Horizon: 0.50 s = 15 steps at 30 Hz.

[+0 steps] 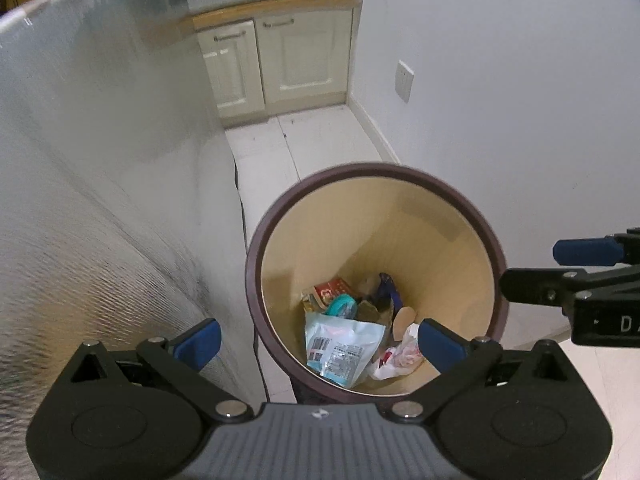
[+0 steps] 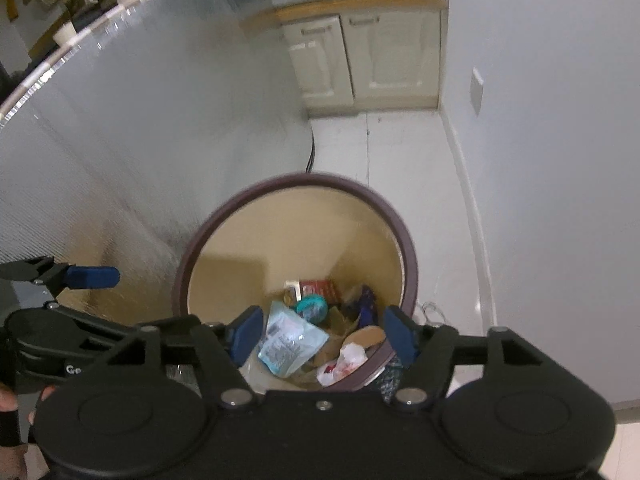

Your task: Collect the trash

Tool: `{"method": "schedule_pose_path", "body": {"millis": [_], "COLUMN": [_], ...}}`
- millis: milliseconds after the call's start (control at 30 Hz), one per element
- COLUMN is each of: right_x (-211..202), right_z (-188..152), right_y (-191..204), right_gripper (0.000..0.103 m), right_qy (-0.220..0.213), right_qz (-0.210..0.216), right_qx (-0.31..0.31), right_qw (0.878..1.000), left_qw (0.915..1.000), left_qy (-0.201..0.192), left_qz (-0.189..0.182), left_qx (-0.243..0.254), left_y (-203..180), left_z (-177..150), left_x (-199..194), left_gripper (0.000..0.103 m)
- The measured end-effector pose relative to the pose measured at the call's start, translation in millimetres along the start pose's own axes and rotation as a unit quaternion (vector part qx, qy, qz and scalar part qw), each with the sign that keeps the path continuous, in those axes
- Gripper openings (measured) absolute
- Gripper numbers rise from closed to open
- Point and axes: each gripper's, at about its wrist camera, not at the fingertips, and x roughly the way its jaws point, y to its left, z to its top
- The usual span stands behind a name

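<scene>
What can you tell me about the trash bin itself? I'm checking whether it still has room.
The trash bin is a round, open-topped tub with a dark brown rim and outside and a smooth tan inner wall, material unclear. It stands upright on the pale floor tiles, close beside a silvery textured panel, near the white wall. Only its bottom is covered: a light blue pouch, a teal lid, a white crumpled bag and other wrappers. Most of its depth is free. Neither gripper touches it.
</scene>
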Motion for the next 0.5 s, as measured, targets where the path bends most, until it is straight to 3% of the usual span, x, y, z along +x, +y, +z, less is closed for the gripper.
{"method": "schedule_pose_path", "body": {"millis": [500], "right_x": [-97.5], "right_z": [-6.5], "right_y": [9.3], "right_gripper": [0.086], "right_qy": [-0.082], "right_qz": [-0.031], "right_qx": [0.008], "right_qw": [0.996], "left_qw": [0.9976], "left_qy": [-0.069], "left_qz": [0.0], "left_qx": [0.003], "left_y": [-6.5], "left_z": [-7.5], "left_x": [-93.8], "left_gripper": [0.103]}}
